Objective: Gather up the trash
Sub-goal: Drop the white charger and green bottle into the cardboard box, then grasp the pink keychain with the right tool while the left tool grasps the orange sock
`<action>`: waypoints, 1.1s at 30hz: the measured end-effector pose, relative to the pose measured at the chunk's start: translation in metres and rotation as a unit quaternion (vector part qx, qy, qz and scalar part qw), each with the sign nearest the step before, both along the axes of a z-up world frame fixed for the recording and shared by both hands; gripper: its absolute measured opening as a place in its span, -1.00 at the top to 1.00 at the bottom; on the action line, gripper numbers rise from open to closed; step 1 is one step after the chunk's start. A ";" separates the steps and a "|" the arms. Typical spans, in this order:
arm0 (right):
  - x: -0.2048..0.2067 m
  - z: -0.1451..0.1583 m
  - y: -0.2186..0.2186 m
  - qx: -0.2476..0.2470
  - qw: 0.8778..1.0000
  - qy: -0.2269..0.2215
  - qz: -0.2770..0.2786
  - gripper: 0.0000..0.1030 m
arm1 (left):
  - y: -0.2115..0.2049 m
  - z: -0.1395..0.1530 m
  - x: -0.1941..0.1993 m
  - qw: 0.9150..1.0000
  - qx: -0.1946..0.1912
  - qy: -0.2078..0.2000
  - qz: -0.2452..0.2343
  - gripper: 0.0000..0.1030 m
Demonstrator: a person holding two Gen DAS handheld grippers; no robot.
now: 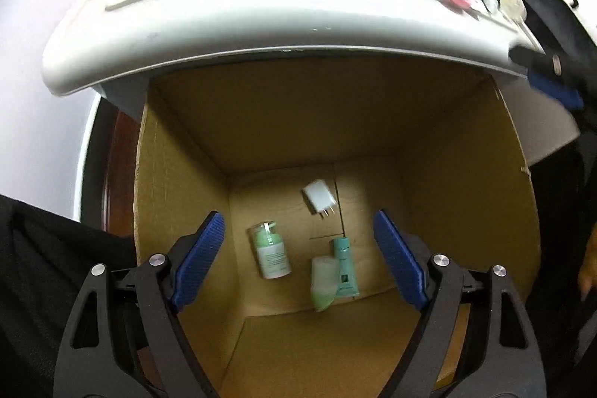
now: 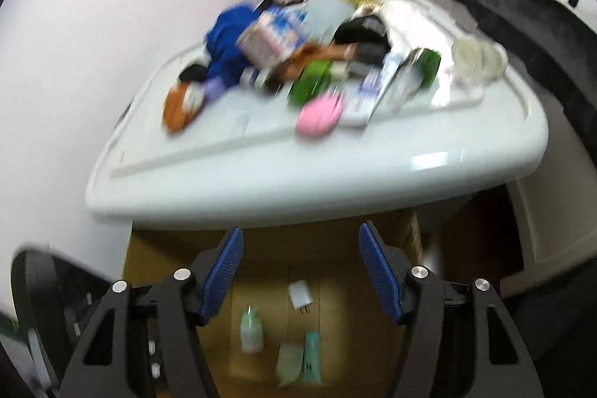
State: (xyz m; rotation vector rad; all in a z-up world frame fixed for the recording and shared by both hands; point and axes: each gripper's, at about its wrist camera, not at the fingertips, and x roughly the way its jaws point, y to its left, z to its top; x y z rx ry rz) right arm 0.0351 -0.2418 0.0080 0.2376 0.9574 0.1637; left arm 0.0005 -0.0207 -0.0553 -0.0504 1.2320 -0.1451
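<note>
Both the left hand-held gripper (image 1: 298, 250) and the right hand-held gripper (image 2: 301, 262) are held wide apart, empty, above the cardboard box (image 1: 466, 181). A charger (image 1: 319, 198) lies at 12 o'clock from the pump bottle (image 1: 271, 254) and tube (image 1: 345, 267) on the box floor.

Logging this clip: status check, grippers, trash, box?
Left gripper open, empty, over cardboard box. Right gripper open, empty. Charger, pump bottle, green tube in the box. Clutter on white table; nothing blocking.
</note>
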 end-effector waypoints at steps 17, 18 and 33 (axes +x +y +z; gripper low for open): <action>0.102 -0.011 0.021 -0.062 0.998 -0.018 0.012 -0.16 | 0.000 0.006 -0.007 1.000 -0.021 -0.018 -0.009 -0.56; 0.100 -0.012 0.026 -0.080 0.996 -0.021 0.018 -0.16 | 0.001 0.006 -0.007 1.000 -0.022 -0.017 -0.008 -0.56; 0.089 -0.017 0.045 -0.116 0.990 -0.062 0.053 0.04 | 0.002 0.005 -0.002 0.999 -0.040 -0.005 0.003 -0.56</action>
